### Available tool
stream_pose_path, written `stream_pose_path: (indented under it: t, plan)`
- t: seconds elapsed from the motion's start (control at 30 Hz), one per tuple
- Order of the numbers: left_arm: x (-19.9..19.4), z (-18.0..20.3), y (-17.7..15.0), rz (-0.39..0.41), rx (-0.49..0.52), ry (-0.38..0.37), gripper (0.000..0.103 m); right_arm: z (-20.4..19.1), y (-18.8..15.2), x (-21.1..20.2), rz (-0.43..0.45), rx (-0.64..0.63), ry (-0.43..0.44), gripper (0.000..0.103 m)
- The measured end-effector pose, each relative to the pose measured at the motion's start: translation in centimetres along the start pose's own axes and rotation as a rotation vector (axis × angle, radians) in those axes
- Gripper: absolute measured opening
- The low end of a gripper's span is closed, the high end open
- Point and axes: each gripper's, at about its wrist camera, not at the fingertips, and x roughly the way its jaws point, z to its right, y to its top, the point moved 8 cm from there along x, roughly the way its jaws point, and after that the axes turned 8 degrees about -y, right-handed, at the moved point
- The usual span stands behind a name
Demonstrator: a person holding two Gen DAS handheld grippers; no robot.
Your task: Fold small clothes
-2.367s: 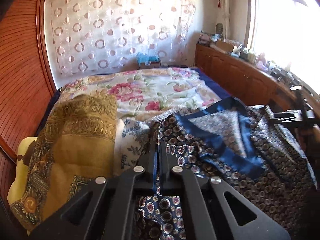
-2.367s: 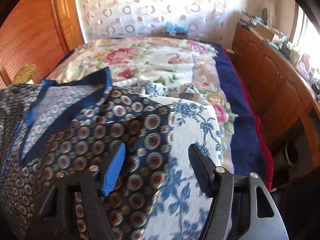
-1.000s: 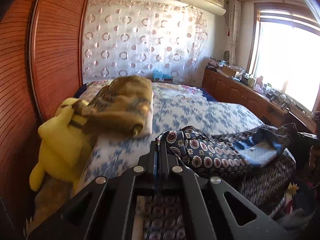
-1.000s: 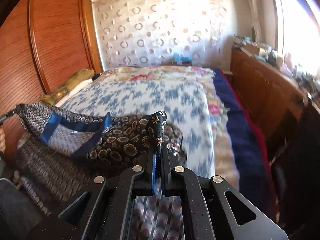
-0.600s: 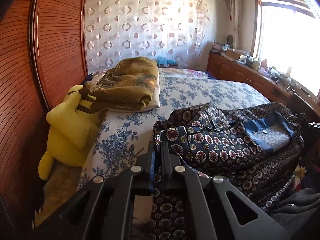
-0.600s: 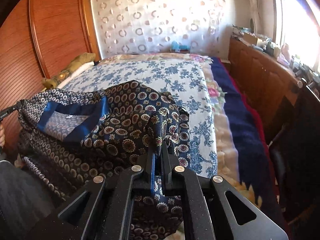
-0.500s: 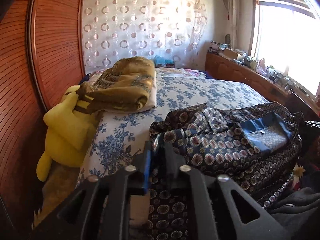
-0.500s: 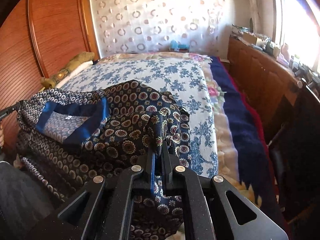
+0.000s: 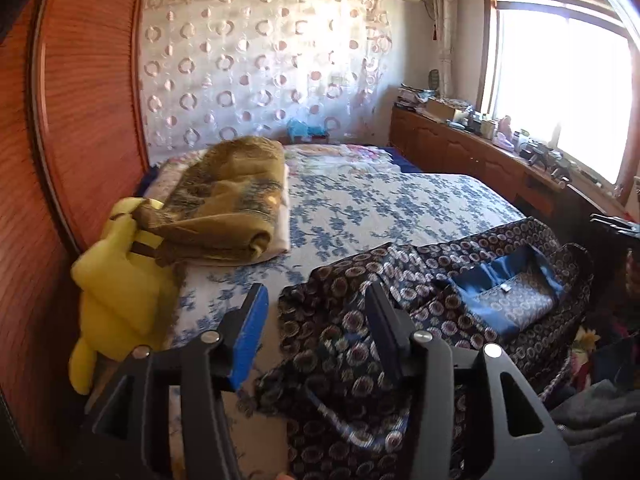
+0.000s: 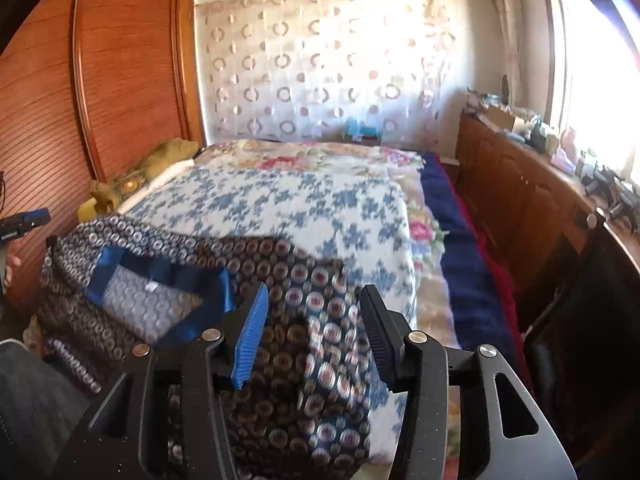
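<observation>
Garment (image 9: pixel 420 300) on floral bed (image 9: pixel 380 208) | both tools opening, released | wood-panelled bedroom

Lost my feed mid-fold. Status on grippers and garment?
Left gripper and right gripper both opening, pads clear of cloth. Patterned garment lies bunched on the bed. Nothing in the way.

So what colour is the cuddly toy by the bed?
Yellow toy, clearest in the left wrist view.
</observation>
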Motion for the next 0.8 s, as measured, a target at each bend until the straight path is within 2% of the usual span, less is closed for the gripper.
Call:
stream_pose_path:
  t: [0.1,0.3,0.37,0.4,0.43,0.6,0.8]
  plan:
    - [1.5,-0.2,0.7,-0.025,-0.007,-0.012,0.05,-0.4,1.0,2.0,-0.008,-0.021,-0.003,0.057]
    - [4.8,-0.8,1.8,-0.1,0.013,-0.005,0.05,-1.5,1.9,8.0,-0.072,-0.046,0.013,0.061]
    - [5.8,-0.9,2.0,-0.115,0.016,-0.013,0.05,-1.9,1.8,9.7,-0.1,-0.057,0.026,0.065]
    - [6.4,-0.9,1.9,-0.127,0.018,-0.02,0.05,-2.1,1.7,10.5,-0.116,-0.063,0.028,0.07]
    - [7.0,-0.9,1.8,-0.143,0.017,-0.024,0.05,-2.2,1.5,11.0,-0.126,-0.068,0.026,0.074]
    - [10.0,-1.5,0.1,-0.228,0.014,-0.01,0.05,-2.0,-0.1,14.3,-0.211,-0.091,-0.003,0.075]
    - [11.8,-3.2,-2.5,-0.296,-0.04,0.02,0.051,-1.2,-2.0,15.7,-0.27,-0.086,-0.011,0.077]
